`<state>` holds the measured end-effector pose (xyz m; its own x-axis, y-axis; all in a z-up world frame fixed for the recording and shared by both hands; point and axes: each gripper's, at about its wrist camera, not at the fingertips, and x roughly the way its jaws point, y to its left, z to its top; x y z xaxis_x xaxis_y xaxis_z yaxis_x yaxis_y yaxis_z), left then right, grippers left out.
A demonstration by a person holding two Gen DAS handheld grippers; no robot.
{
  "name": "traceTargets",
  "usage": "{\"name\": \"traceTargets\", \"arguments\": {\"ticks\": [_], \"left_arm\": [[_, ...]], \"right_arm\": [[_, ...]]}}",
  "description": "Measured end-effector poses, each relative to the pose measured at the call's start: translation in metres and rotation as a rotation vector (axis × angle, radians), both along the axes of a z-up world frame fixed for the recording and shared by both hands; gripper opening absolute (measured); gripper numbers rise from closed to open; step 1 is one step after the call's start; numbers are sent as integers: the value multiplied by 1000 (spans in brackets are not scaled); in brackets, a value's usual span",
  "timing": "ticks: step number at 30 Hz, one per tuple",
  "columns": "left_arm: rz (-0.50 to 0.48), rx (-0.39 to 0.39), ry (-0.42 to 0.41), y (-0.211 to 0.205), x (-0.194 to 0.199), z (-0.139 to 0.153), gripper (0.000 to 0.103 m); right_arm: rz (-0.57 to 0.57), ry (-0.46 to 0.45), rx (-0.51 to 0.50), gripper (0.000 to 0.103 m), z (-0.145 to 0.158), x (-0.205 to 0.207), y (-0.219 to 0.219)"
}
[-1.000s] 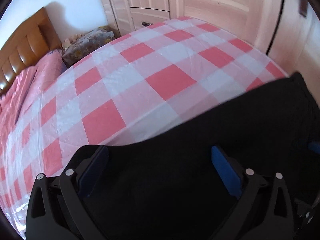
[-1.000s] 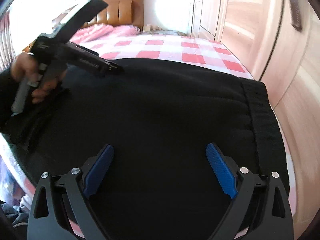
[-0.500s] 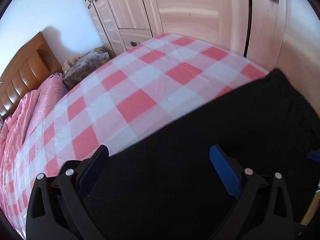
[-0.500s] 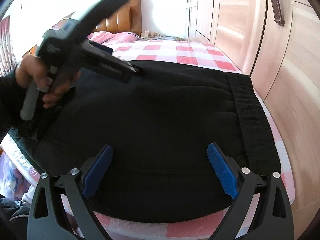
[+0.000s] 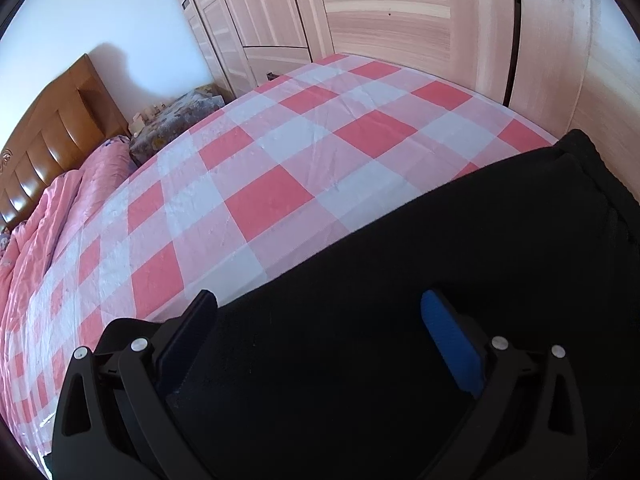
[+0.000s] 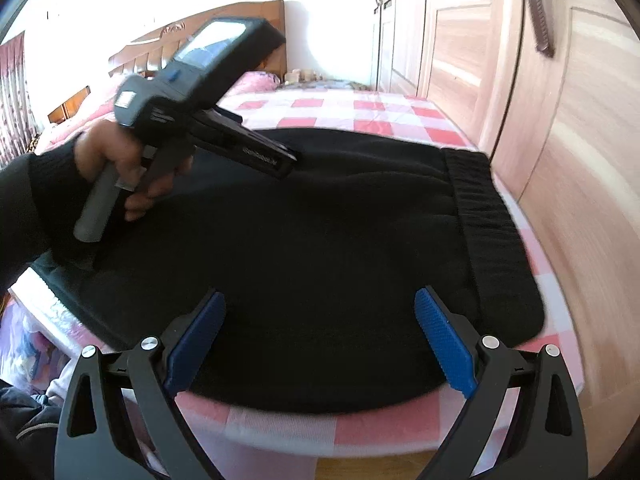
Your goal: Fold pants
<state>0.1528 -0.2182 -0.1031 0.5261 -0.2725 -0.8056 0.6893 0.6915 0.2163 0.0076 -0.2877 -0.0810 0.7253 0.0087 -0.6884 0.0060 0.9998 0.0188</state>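
Both the left gripper (image 5: 320,344) and right gripper (image 6: 320,340) are hovering, jaws spread, over black pants (image 6: 320,220) lying beneath them; judged between folds, next needing an edge pinch.

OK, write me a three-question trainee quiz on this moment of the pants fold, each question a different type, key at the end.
1. True or false: the right gripper is clamped on the black pants.
2. Multiple choice: on which side of the right wrist view does the ribbed waistband lie? A) left B) right C) hidden under the fabric
3. Fill in: the pants lie on a bed sheet checked in pink and ____.

Key:
1. False. Its jaws stand wide open above the fabric, as do those of the left gripper.
2. B
3. white
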Motion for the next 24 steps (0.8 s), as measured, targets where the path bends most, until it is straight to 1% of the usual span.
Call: {"name": "traceTargets", "arguments": {"ticks": [2, 3, 5, 6, 8, 10, 11, 12, 14, 15, 18, 19, 21, 22, 23, 24], "left_arm": [[16, 23, 5, -1, -3, 8, 102], [25, 6, 8, 3, -6, 21, 101], [40, -74, 22, 19, -12, 48, 101], [63, -139, 35, 38, -15, 67, 101], [122, -195, 29, 69, -20, 86, 101], [197, -241, 19, 113, -26, 95, 101], [233, -259, 16, 132, -28, 96, 101], [294, -266, 11, 157, -31, 92, 101], [370, -255, 11, 188, -37, 79, 101], [393, -247, 13, 201, -41, 70, 101], [415, -203, 0, 222, -50, 49, 101], [410, -191, -3, 224, -51, 44, 101], [406, -142, 5, 226, -49, 28, 102], [399, -154, 11, 229, -49, 23, 102], [394, -192, 11, 234, -49, 20, 102], [394, -212, 21, 237, -48, 17, 102]], "right_arm": [[-4, -17, 52, 92, 6, -13, -7], [-10, -27, 84, 92, 9, -20, -12], [-65, -41, 168, 92, 10, -35, -35], [-86, -45, 195, 92, 10, -40, -43], [-156, -65, 304, 92, 4, -57, -70], [-178, -67, 393, 92, -3, -68, -86], [-176, -72, 423, 92, -7, -71, -90], [-174, -77, 442, 93, -9, -73, -92], [-171, -77, 483, 93, -15, -71, -91], [-170, -75, 505, 93, -17, -67, -91], [-172, -48, 561, 93, -22, -54, -86], [-176, -32, 570, 94, -24, -49, -84], [-182, -19, 559, 95, -20, -43, -80], [-188, -4, 548, 95, -19, -41, -79], [-190, 10, 546, 95, -19, -38, -78], [-192, 28, 539, 95, -18, -35, -76]]}}
